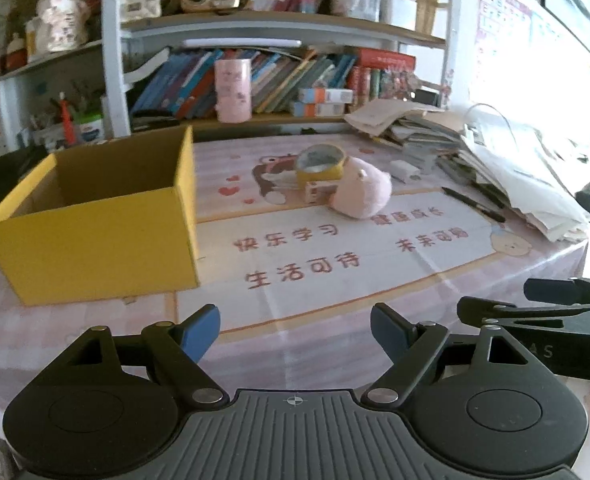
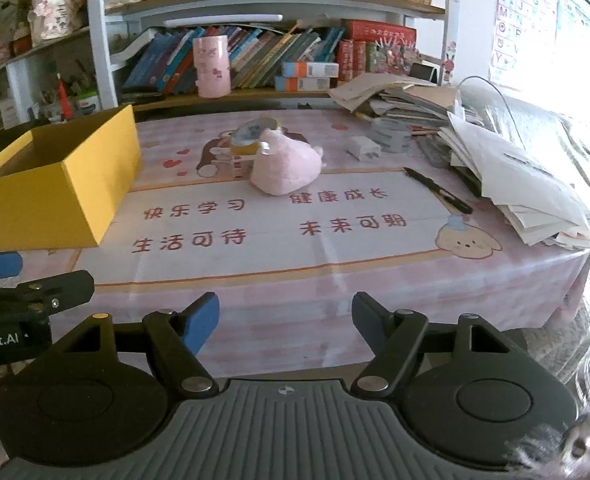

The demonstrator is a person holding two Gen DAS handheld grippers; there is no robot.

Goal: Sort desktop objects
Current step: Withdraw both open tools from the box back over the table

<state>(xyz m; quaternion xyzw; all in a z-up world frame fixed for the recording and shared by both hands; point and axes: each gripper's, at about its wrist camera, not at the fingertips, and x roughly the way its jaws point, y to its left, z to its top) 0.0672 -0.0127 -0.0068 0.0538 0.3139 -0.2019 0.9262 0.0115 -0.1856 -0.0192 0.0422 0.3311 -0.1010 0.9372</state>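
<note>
An open yellow cardboard box (image 1: 95, 232) stands on the left of the desk; it also shows in the right wrist view (image 2: 55, 192). A pink plush toy (image 1: 361, 194) (image 2: 285, 170) lies mid-desk against a yellow tape roll (image 1: 321, 164) (image 2: 251, 134) and a small box (image 1: 319, 192). A white charger (image 1: 405, 170) (image 2: 363, 149) and a black pen (image 1: 473, 204) (image 2: 439, 191) lie to the right. My left gripper (image 1: 295, 330) is open and empty over the desk's near edge. My right gripper (image 2: 286, 318) is open and empty beside it.
A messy stack of papers and books (image 1: 515, 168) (image 2: 507, 160) fills the right side of the desk. Shelves of books with a pink cup (image 1: 233, 90) (image 2: 211, 66) stand behind. The desk mat (image 1: 335, 264) has printed characters.
</note>
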